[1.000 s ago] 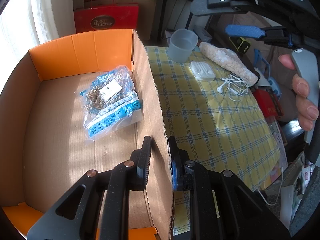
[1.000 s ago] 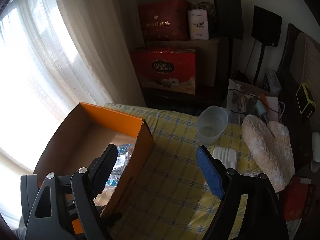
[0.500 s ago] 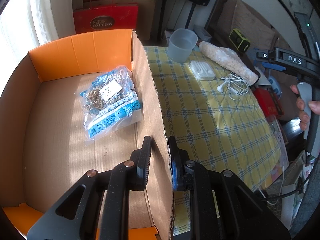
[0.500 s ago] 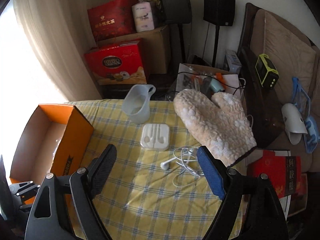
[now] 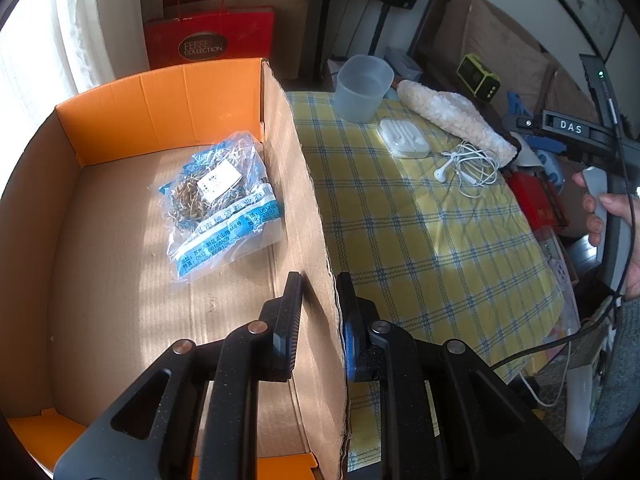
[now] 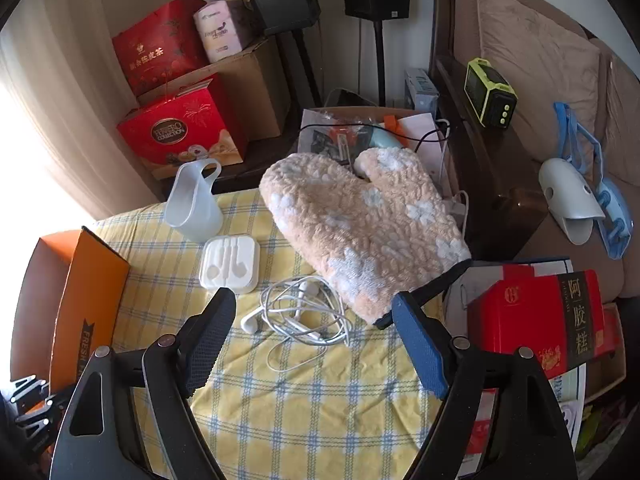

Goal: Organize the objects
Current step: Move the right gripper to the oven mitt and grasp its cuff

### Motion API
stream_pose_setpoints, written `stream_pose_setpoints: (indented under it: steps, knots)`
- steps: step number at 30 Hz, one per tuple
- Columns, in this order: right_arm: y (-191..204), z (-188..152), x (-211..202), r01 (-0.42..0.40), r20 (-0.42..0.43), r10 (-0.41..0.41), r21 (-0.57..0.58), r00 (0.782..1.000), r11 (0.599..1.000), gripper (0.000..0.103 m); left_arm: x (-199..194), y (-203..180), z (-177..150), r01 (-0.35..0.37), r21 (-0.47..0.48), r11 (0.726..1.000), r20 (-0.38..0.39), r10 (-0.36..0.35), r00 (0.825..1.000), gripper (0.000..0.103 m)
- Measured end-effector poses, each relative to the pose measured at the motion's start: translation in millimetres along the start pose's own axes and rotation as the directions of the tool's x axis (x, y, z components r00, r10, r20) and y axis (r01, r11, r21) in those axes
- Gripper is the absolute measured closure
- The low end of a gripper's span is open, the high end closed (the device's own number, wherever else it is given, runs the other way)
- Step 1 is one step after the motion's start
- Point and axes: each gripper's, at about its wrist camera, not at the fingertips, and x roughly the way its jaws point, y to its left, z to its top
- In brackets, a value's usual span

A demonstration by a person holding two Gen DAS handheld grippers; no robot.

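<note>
My left gripper point(image 5: 318, 312) is clamped on the right wall of the cardboard box point(image 5: 312, 216), low in the middle of its frame, one finger inside and one outside. Inside the box, toward the upper left, lies a clear bag point(image 5: 218, 200) of dried herbs. My right gripper point(image 6: 312, 332) hangs with its jaws wide apart and nothing between them, over the tangled white earphones point(image 6: 300, 316) at the centre of its frame. Just above them sit the white earphone case point(image 6: 230, 262), the plastic cup point(image 6: 196, 204) and the fluffy mitt point(image 6: 360, 228) on the checked tablecloth point(image 6: 300, 400).
</note>
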Motion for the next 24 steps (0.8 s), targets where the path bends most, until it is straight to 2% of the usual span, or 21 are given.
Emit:
stream_pose_setpoints:
  steps: [6,11,20,24]
  knots:
    - [-19.0,16.9,11.6,0.083,-0.013,-0.083,-0.004,0.996,0.997,0.021,0.0,0.7,0.4,0.003,0.001,1.000,-0.001,-0.003,1.000,0.087]
    - [-33.5,19.2,30.0,0.082,-0.032,-0.081,0.019,0.996,0.996,0.021,0.6,0.5,0.4,0.007,0.002,1.000,-0.003,-0.007,1.000,0.086]
    - [-17.2,19.5,51.4,0.068,-0.063,-0.070,-0.046,0.996,0.997,0.021,0.9,0.2,-0.1,0.010,-0.002,1.000,-0.003,-0.010,1.000,0.086]
    - [-11.5,18.5,61.0,0.084,-0.079,-0.089,-0.062,0.993,0.994,0.021,0.8,0.2,-0.1,0.010,0.000,1.000,-0.004,-0.010,1.000,0.086]
